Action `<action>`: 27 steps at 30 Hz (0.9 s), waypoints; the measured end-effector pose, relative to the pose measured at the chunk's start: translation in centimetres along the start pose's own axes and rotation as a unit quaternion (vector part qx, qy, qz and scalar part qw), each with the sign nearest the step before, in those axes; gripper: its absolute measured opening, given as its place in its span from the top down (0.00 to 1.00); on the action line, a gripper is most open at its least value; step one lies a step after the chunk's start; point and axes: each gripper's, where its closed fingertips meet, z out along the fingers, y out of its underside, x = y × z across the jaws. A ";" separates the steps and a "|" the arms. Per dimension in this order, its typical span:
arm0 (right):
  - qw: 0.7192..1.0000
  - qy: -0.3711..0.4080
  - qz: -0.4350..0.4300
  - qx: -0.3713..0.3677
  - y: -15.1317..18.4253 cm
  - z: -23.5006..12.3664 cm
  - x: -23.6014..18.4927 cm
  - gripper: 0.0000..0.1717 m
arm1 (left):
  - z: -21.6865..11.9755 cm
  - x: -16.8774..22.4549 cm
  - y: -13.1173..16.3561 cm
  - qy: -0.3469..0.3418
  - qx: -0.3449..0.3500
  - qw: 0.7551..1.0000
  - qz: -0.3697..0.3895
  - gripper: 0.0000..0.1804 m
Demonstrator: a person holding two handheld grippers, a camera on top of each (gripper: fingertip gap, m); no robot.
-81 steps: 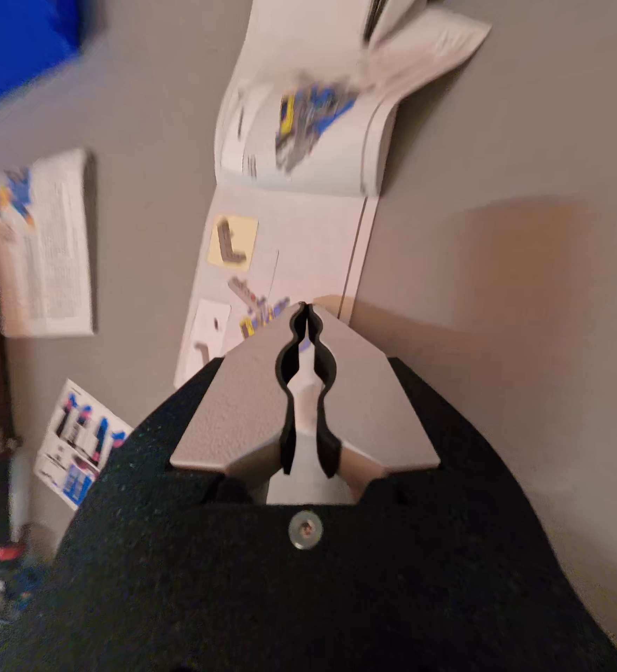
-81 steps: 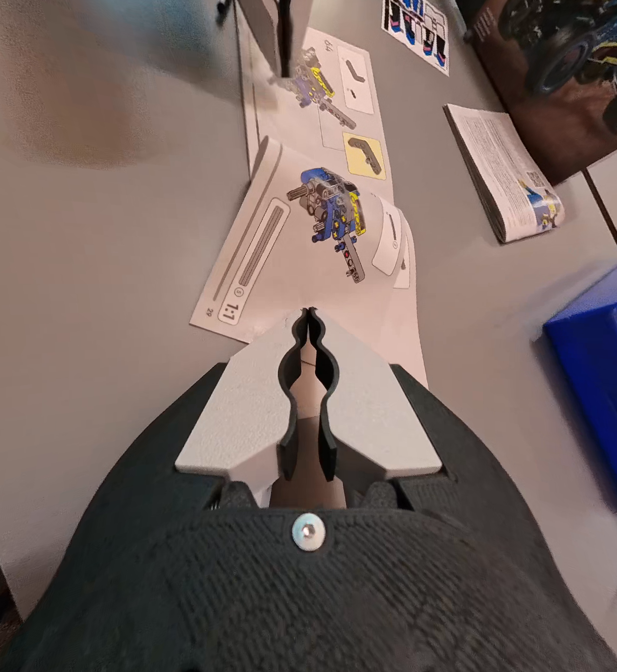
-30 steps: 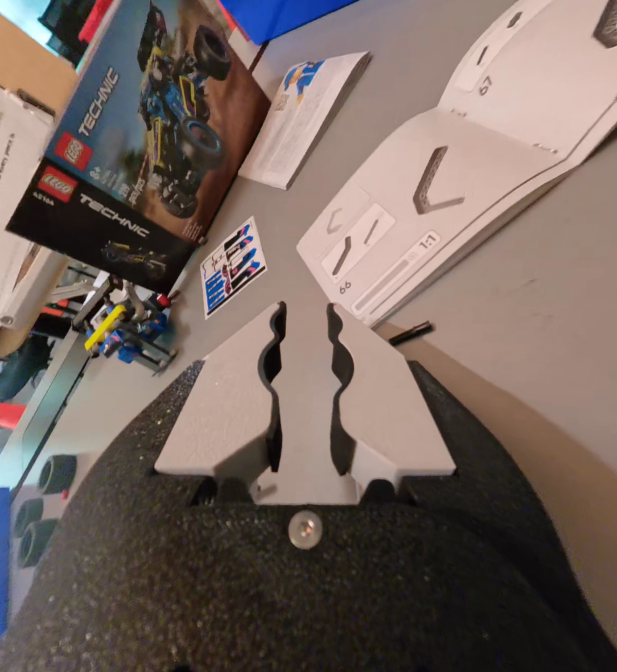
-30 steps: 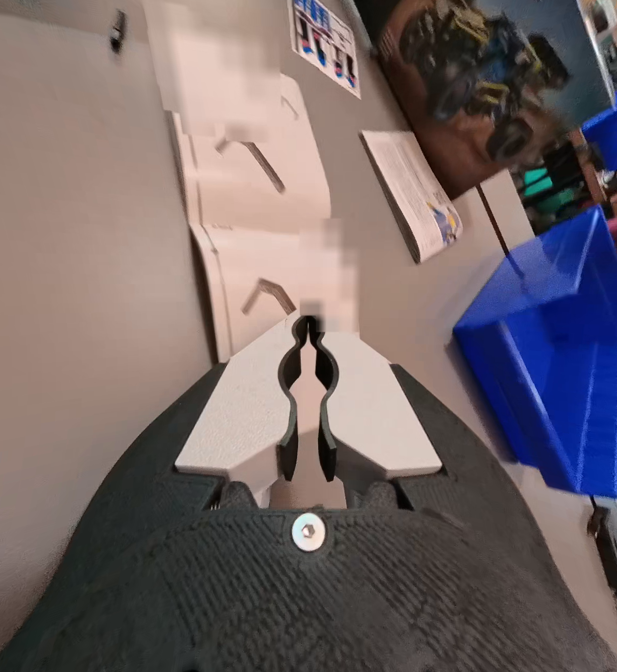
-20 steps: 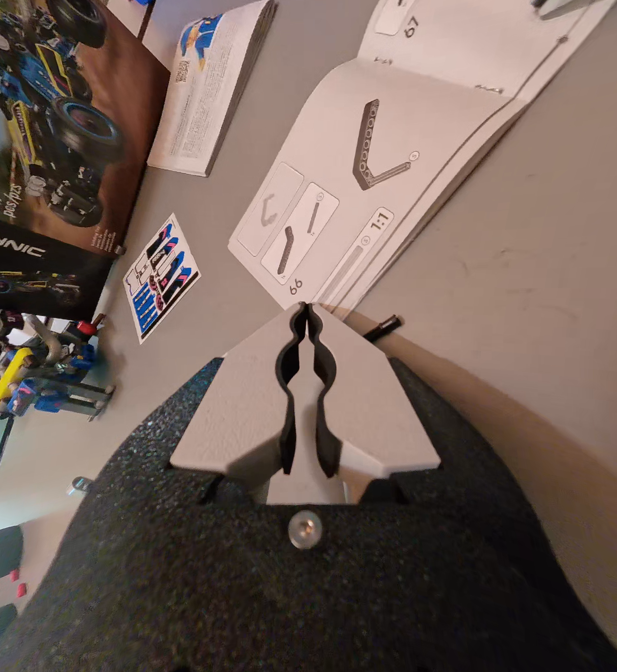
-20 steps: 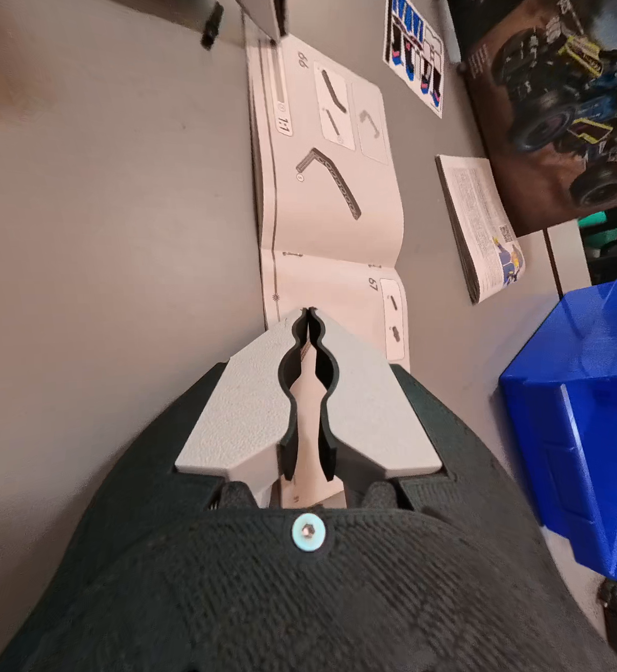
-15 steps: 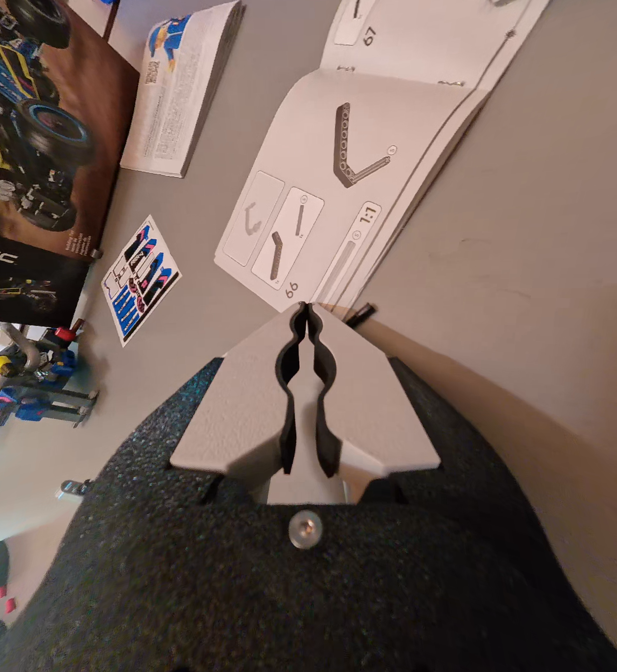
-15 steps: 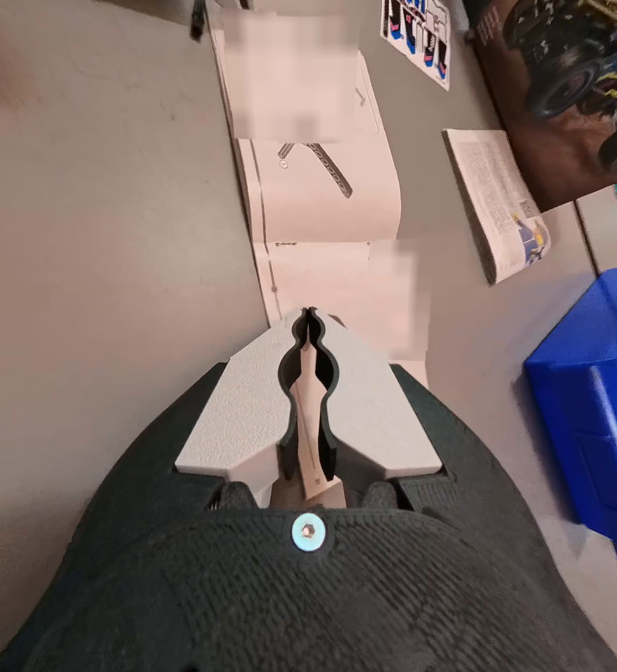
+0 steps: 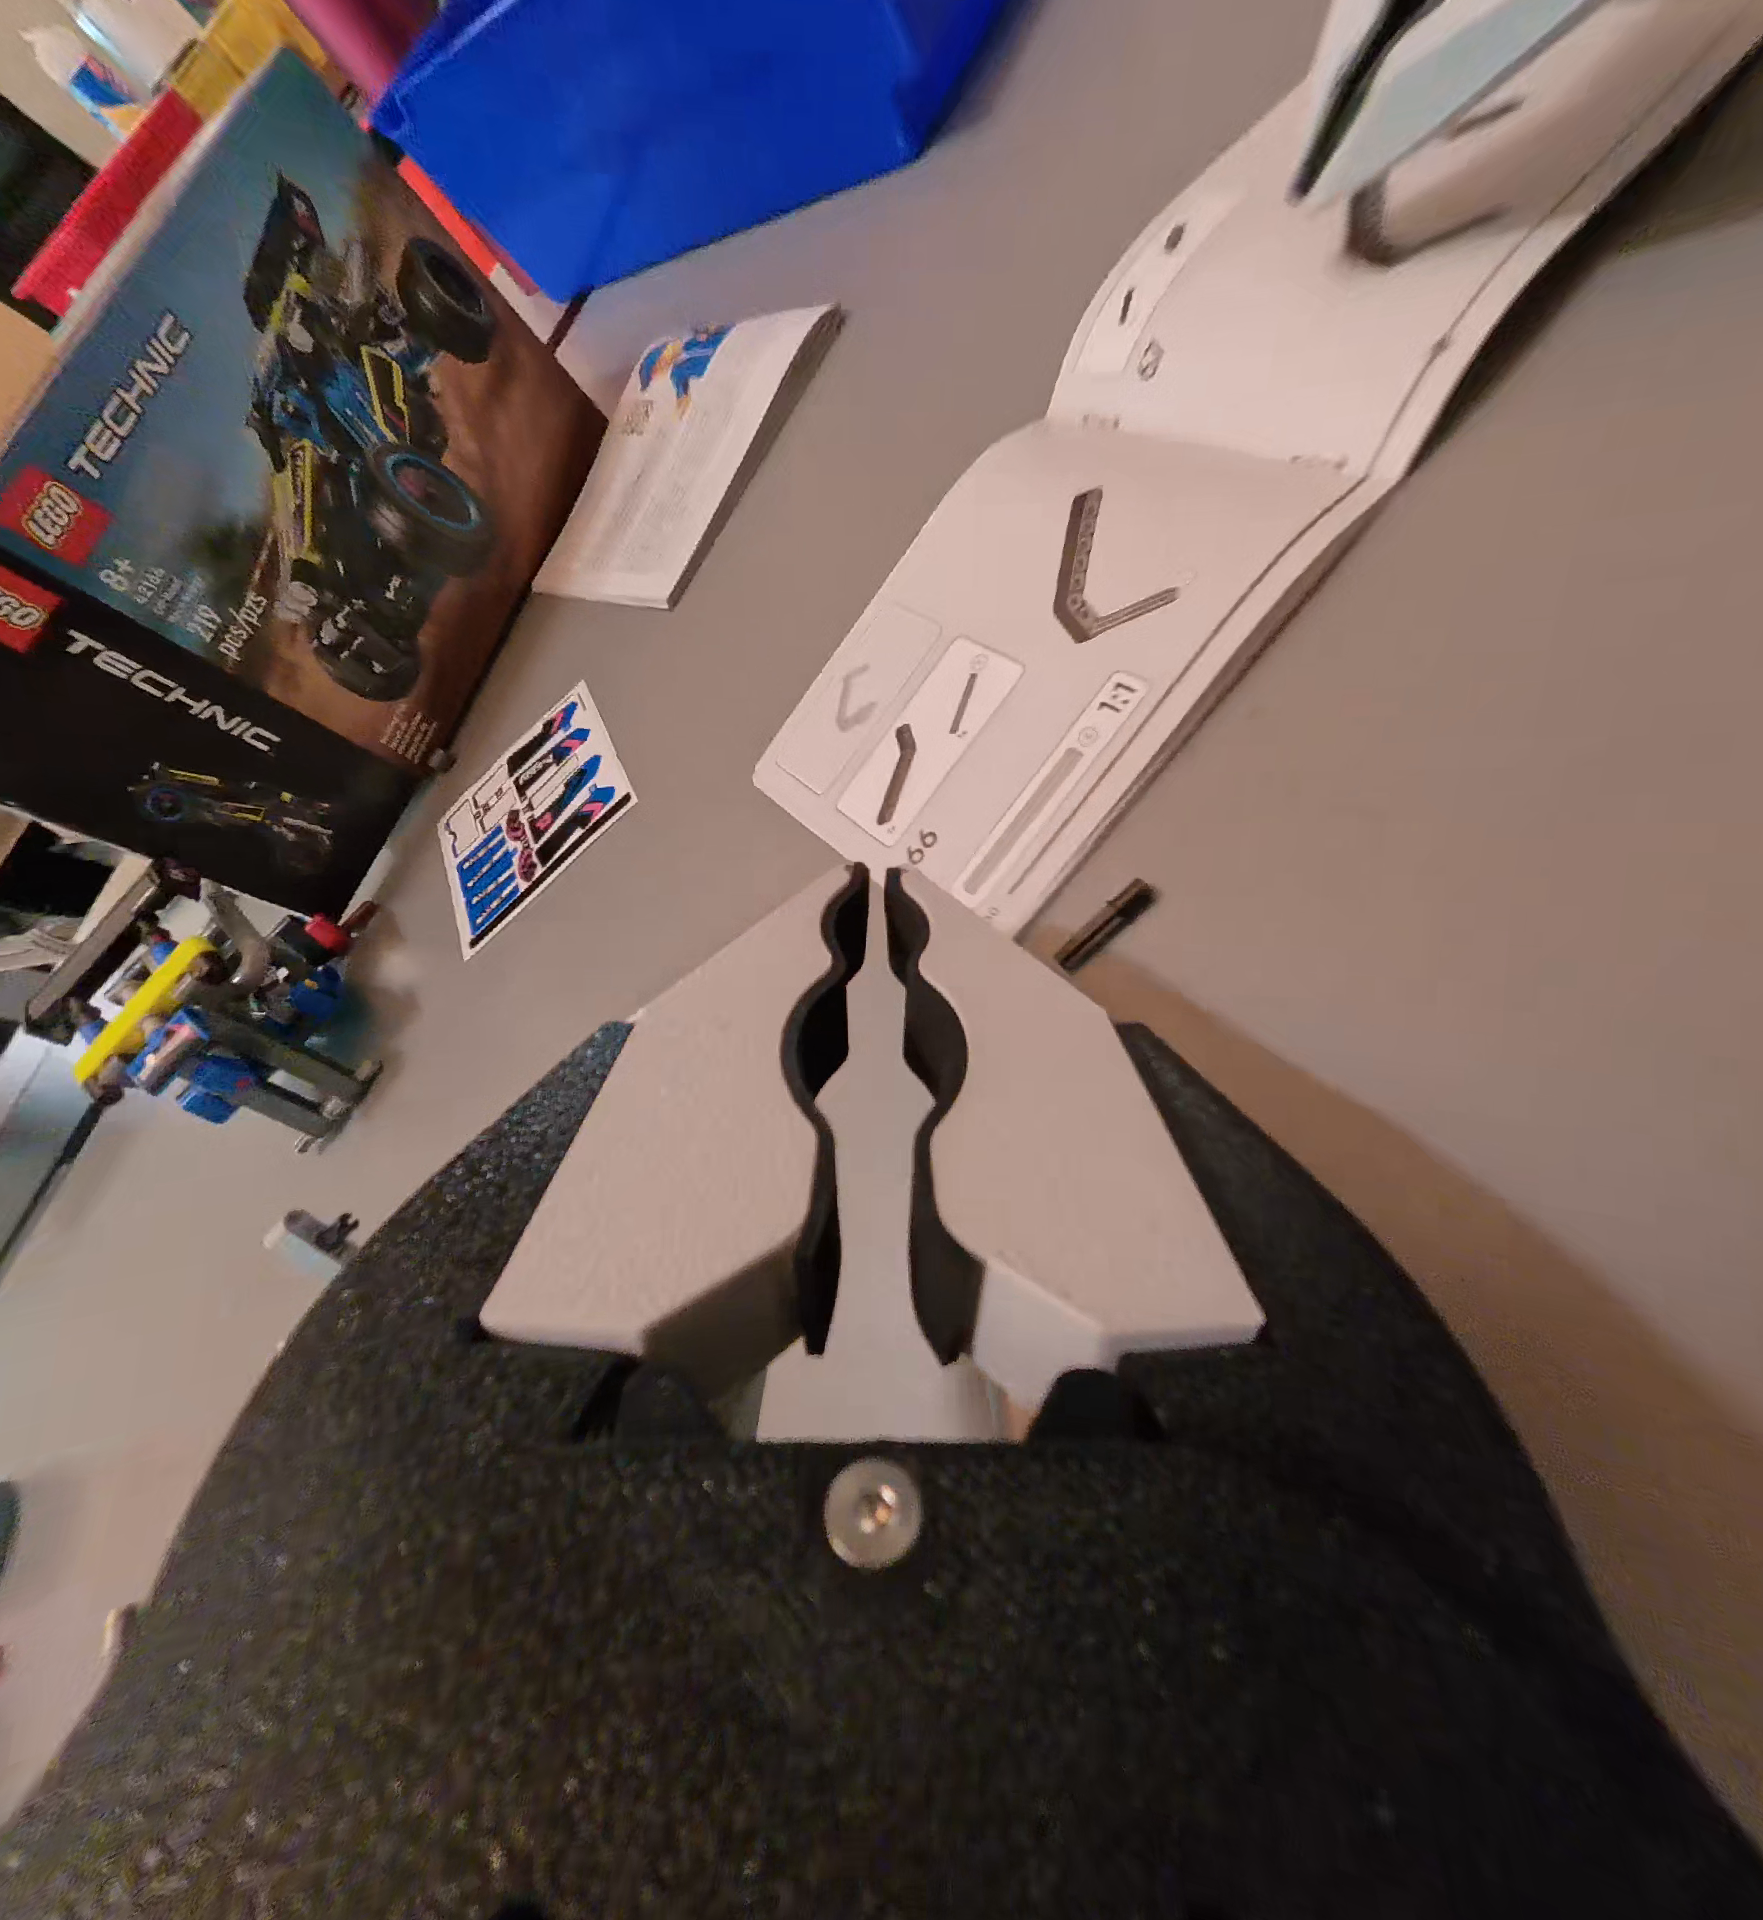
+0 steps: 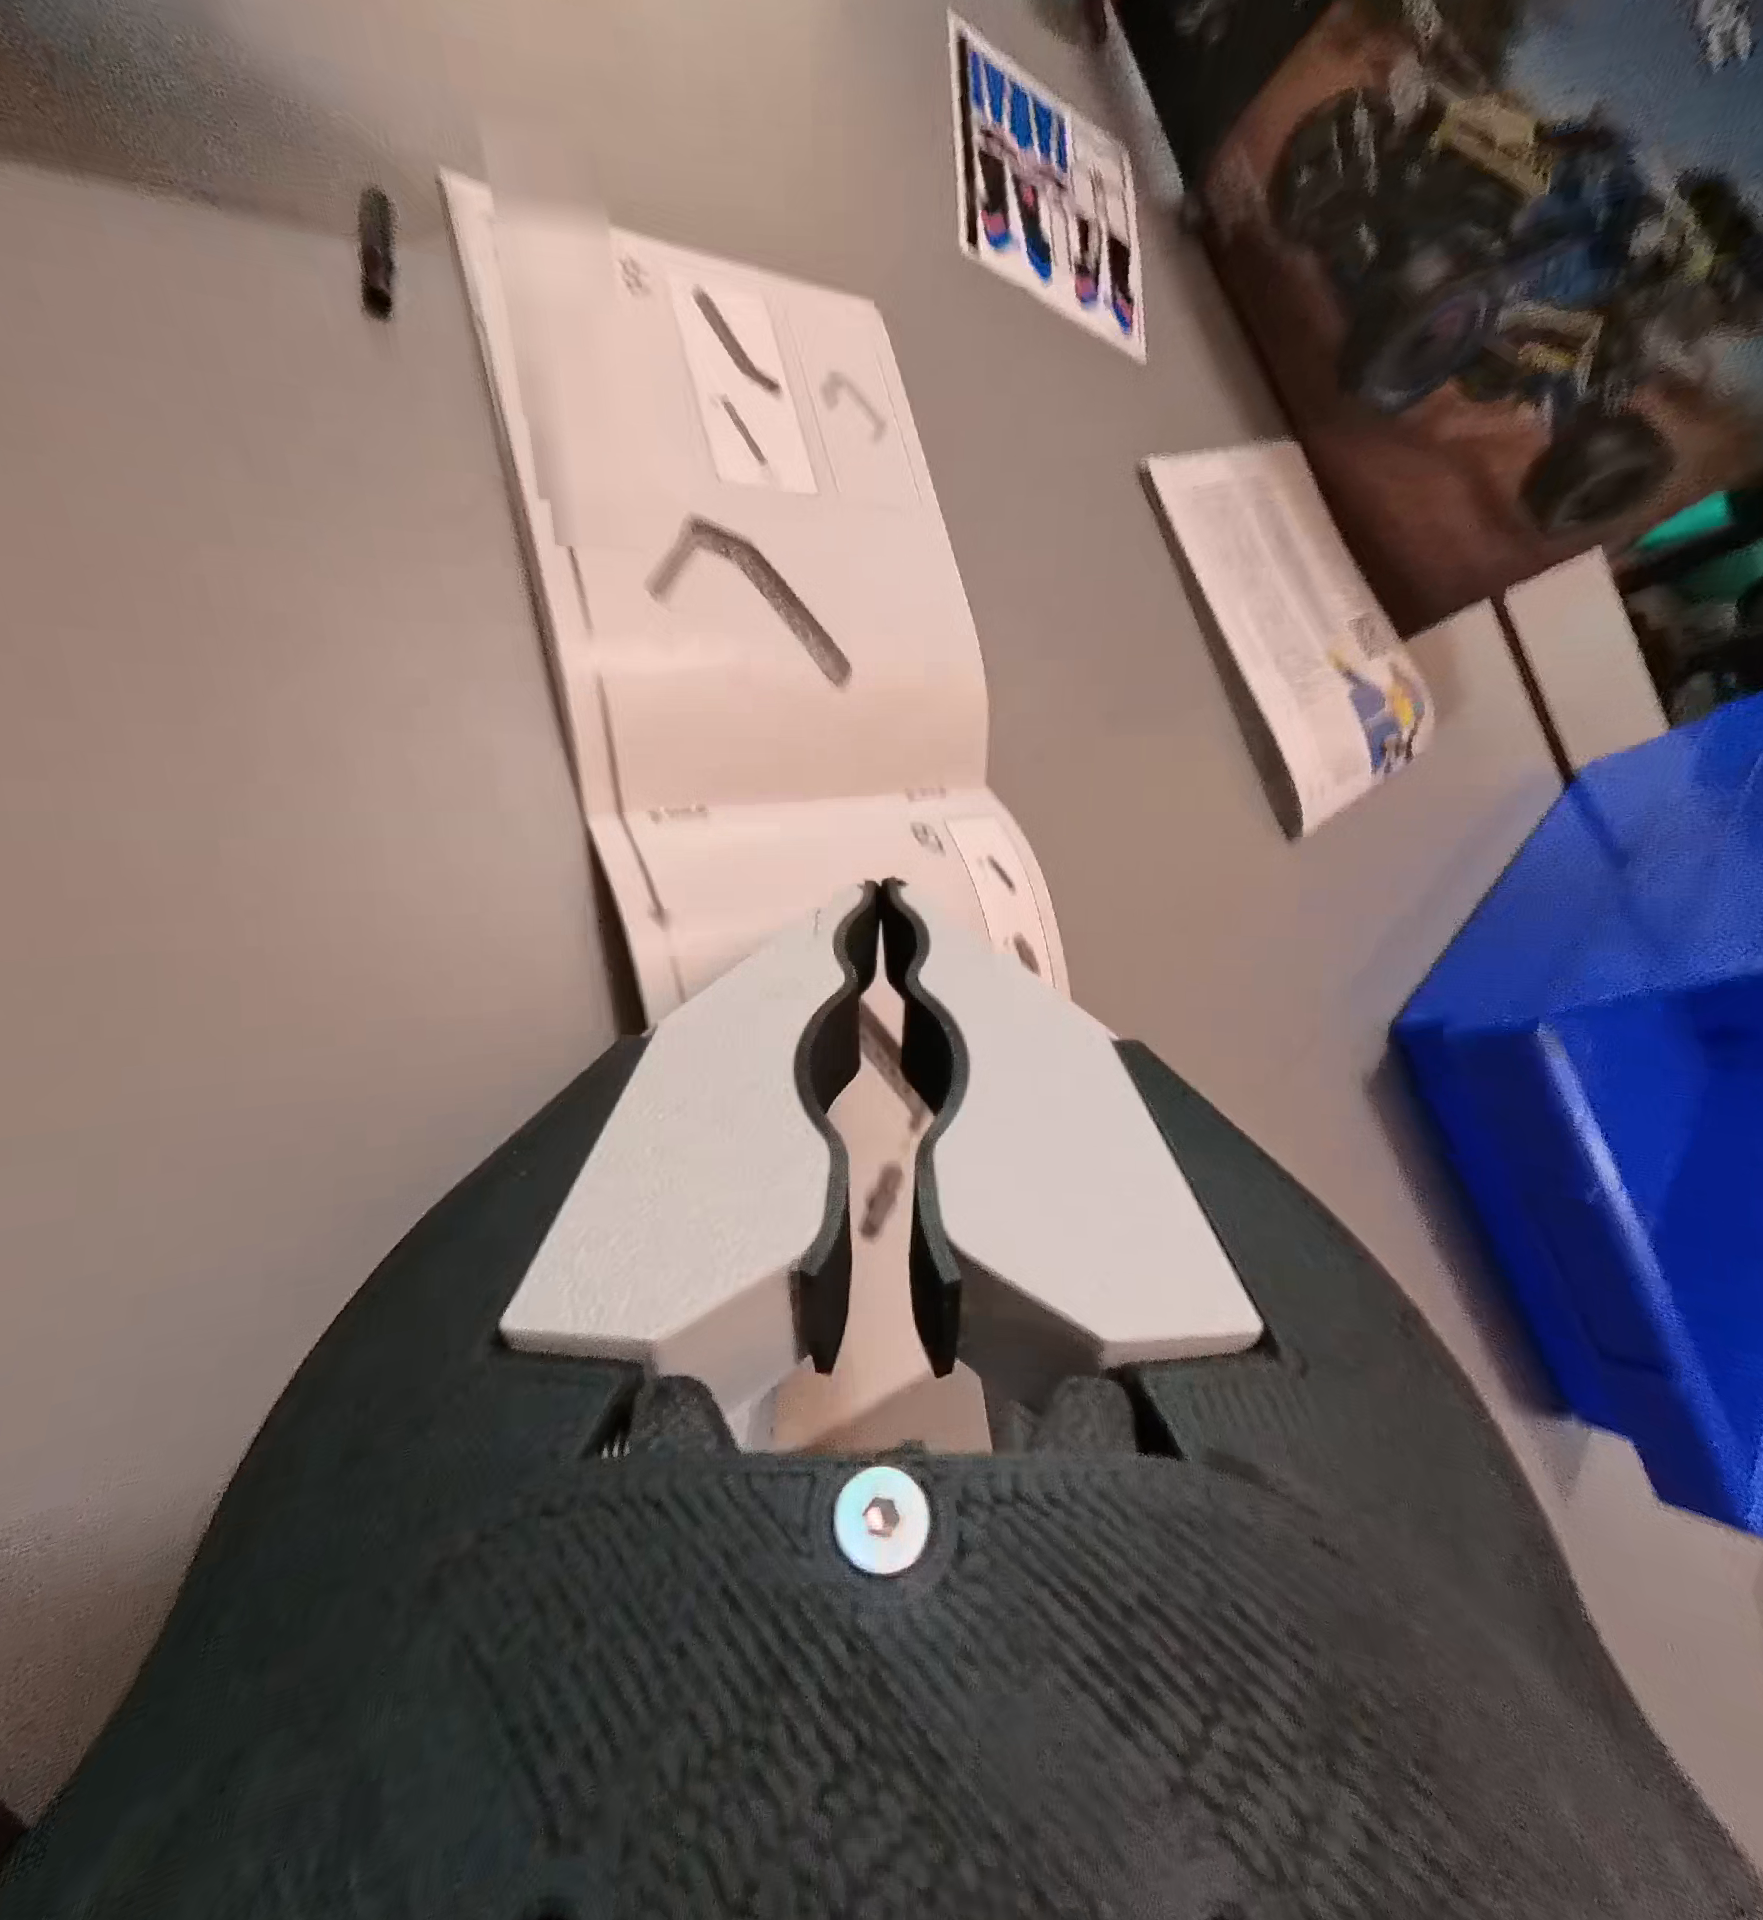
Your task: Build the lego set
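Right, left tool (image 9: 875, 878) first: its dark pads stand a sliver apart at the tips, nothing between them, poised just over the near corner of the open instruction booklet (image 9: 1116, 623) at frame centre. Just to the right of the tips, a small black pin (image 9: 1105, 923) lies on the grey tabletop (image 9: 1479, 935), beside the booklet's edge. Left of the tips sits a sticker sheet (image 9: 534, 821) in blue, pink and black; past it, in the upper left, a toy-car kit box (image 9: 233, 499) carrying printed branding, and a closed booklet (image 9: 690, 457) beside it. A part-built blue and yellow model (image 9: 191, 1029) stands at the left edge, with a blue bin (image 9: 679, 114) along the top.

Over to the right tool (image 10: 881, 888): pads pinched together at the tips, gripping nothing, hovering over the booklet's lower page. The same black pin shows in the upper left, the blue bin at the right edge, all somewhat blurred. The right tool also shows blurred in the left view's upper right corner, above the booklet's far page.
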 end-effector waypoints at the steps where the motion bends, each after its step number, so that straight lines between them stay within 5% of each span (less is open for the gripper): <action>1: 1.000 -0.011 -0.012 0.019 -1.4 0.2 -0.9 1.00 | -0.7 0.3 0.0 0.008 0.005 1.000 -0.007 1.00; 4: 0.989 -0.113 -0.031 0.088 -6.3 1.2 -6.7 1.00 | -2.6 0.5 1.4 0.004 0.000 1.000 -0.016 0.99; 7: 0.982 -0.167 -0.042 0.080 -8.0 2.8 -10.4 0.87 | -5.1 -0.8 3.5 -0.042 -0.014 0.999 -0.020 0.99; 13: 0.981 -0.168 -0.033 0.089 -10.1 5.3 -11.0 0.95 | -12.0 -6.1 8.9 -0.156 -0.024 0.983 -0.095 1.00; 19: 0.979 -0.170 -0.054 0.099 -10.3 6.2 -10.5 1.00 | -20.8 -13.2 16.6 -0.237 -0.106 0.956 -0.136 0.99; 23: 0.977 -0.174 -0.058 0.105 -10.4 6.1 -10.6 1.00 | -25.4 -16.0 22.1 -0.162 -0.160 0.961 -0.160 0.94; 27: 0.977 -0.175 -0.054 0.113 -10.5 5.7 -10.5 0.95 | -24.9 -16.7 25.7 -0.083 -0.205 0.966 -0.132 0.92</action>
